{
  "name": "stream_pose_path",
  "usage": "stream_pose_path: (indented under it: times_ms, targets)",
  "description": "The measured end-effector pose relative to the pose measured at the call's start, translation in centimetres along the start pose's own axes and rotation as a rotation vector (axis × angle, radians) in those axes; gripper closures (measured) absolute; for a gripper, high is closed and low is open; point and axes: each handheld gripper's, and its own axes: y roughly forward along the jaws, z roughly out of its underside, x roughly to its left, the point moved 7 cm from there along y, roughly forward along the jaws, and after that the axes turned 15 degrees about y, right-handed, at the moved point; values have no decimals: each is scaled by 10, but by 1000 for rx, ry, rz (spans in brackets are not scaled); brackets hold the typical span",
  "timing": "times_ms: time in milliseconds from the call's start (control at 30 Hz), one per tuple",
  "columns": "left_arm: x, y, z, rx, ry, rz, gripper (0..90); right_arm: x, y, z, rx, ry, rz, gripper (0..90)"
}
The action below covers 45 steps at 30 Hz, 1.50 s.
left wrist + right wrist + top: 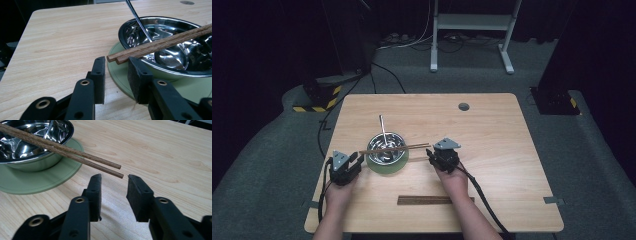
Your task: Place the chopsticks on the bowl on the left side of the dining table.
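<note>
The chopsticks [394, 148] are lying across the rim of the steel bowl [386, 148], side by side, so both ends are sticking out over the table [492, 150] and are free to be reached. The bowl is sitting on a green mat [388, 167], which is probably keeping it from sliding, and a spoon [383, 129] is leaning inside it with its handle pointing away from the person. The left gripper [116, 68] is waiting just at the thick ends of the chopsticks; its jaws are standing apart with nothing pressed between them, and the ends are hanging just above the gap. The right gripper [113, 181] is facing the thin tips in the same way, its jaws are also spread, and the tips are hanging just in front of the gap, not touched. I think the two grippers are placed at opposite ends so that the pair can be lifted level. A dark wooden strip [424, 200] is lying near the front edge, between the forearms.
</note>
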Motion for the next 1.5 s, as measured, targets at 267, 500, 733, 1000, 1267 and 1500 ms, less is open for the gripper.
stream_pose_path:
  times_ms: [267,500,733,1000,1267,1500]
  targets:
    - [2,2,0,-7,3,-5,711,2,4,3,2,8,7,707]
    - [4,4,0,-13,-30,-9,718,5,6,2,1,7,-1,722]
    - [7,5,0,-14,-20,-14,720,8,7,3,4,9,3,714]
    - [7,4,1,-9,-11,-21,735,5,3,5,6,-12,17,756]
    - [5,4,0,-13,-12,-23,783,6,2,3,-6,-22,28,819]
    - [7,6,0,-23,-5,-31,797,5,5,0,-9,-13,46,837]
